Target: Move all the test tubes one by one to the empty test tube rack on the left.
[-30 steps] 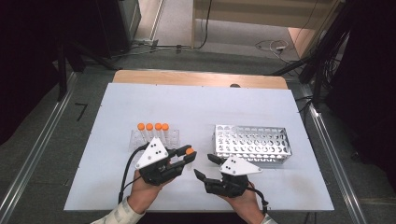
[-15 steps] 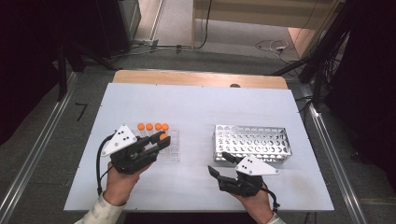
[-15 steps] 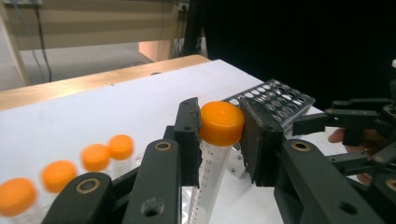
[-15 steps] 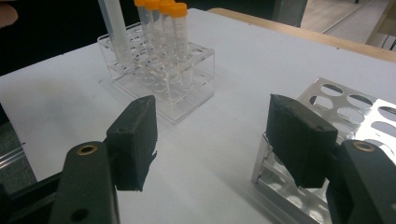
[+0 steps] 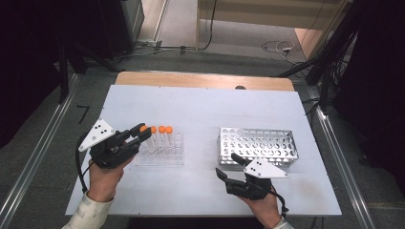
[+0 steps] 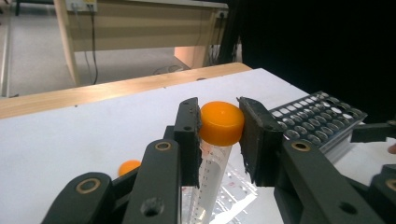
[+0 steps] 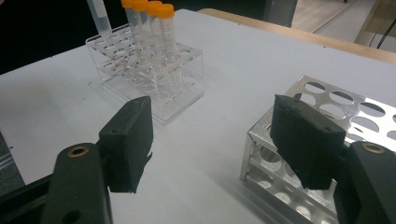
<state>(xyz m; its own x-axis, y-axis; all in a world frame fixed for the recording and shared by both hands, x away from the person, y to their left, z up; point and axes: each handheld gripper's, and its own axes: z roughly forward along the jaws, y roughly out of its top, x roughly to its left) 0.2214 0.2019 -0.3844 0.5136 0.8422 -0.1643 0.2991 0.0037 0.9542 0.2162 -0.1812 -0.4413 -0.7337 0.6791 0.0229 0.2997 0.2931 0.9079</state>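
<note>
Lab bench: capped tubes (image 5: pixel 160 136), clear rack (image 5: pixel 162 155), metal rack (image 5: pixel 260 145).

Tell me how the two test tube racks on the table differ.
The clear plastic rack is see-through; the metal rack is shiny, silver and opaque. The clear plastic rack holds orange-capped tubes, while the metal rack's holes look empty. The clear plastic rack sits by the left gripper, whose jaws close on one tube's cap; the metal rack sits by the open right gripper. Both stand upright on the white table.
</note>
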